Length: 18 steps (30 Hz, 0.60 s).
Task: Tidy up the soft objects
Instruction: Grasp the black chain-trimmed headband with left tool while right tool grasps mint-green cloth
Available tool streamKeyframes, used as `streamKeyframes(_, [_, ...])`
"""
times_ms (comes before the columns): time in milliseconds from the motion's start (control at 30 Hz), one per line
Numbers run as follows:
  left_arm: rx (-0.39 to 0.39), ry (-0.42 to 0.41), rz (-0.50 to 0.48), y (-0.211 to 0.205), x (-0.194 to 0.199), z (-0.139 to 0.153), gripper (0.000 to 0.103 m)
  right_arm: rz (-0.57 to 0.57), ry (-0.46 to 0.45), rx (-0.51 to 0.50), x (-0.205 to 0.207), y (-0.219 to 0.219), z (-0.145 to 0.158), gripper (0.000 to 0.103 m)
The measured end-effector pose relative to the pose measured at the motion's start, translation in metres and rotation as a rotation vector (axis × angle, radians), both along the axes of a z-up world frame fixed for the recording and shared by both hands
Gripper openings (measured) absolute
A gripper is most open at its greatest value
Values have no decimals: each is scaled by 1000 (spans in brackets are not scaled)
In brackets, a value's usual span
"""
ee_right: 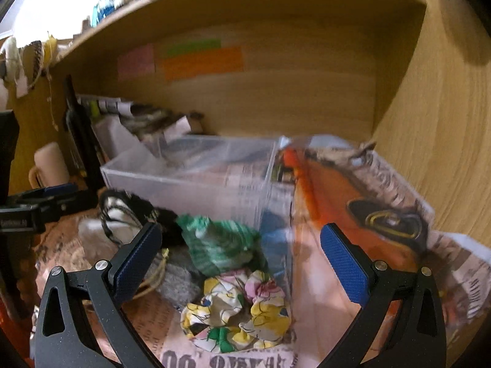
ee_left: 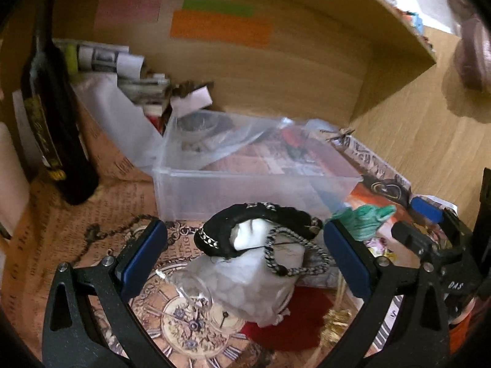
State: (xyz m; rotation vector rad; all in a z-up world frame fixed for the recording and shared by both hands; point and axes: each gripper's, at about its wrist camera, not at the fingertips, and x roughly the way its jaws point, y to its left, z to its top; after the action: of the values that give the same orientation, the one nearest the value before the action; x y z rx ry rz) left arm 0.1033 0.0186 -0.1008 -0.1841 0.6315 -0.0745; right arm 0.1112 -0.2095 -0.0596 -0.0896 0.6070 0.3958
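Note:
My left gripper (ee_left: 245,254) is open, its blue pads either side of a white pouch (ee_left: 245,279) with a black padded band (ee_left: 245,217) and a braided cord (ee_left: 285,257) on top. A green knitted piece (ee_left: 365,217) lies just right of it. My right gripper (ee_right: 241,260) is open and empty above the green knitted piece (ee_right: 221,242) and a floral fabric scrunchie (ee_right: 239,309). A grey felt piece (ee_right: 178,279) lies beside them. The clear plastic box (ee_left: 251,184) stands behind these; it also shows in the right wrist view (ee_right: 190,184).
A dark bottle (ee_left: 52,128) stands at left. Rolled papers (ee_left: 113,61) and a plastic bag (ee_left: 214,141) lie behind the box. Sticky notes (ee_left: 221,27) are on the wooden back wall. A beige mug (ee_right: 50,165) sits left. Printed paper (ee_right: 368,202) covers the surface.

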Motion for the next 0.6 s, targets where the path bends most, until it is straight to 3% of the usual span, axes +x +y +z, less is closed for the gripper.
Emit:
streamKeyframes(133, [-6, 25, 21, 6, 12, -10, 101, 23, 53, 13, 11, 2, -11, 103])
streamKeyframes(233, [-15, 51, 19, 11, 18, -15, 84, 46, 95, 43, 18, 4, -16, 94])
streamKeyframes(333, [-43, 56, 25, 18, 21, -17, 81, 59, 125, 69, 24, 6, -20, 87])
streamKeyframes(467, [-72, 68, 14, 24, 25, -19, 70, 75, 151, 77, 29, 9, -23, 72])
streamKeyframes(600, [-92, 54, 8, 26, 23, -18, 70, 81, 166, 70, 32, 12, -26, 62])
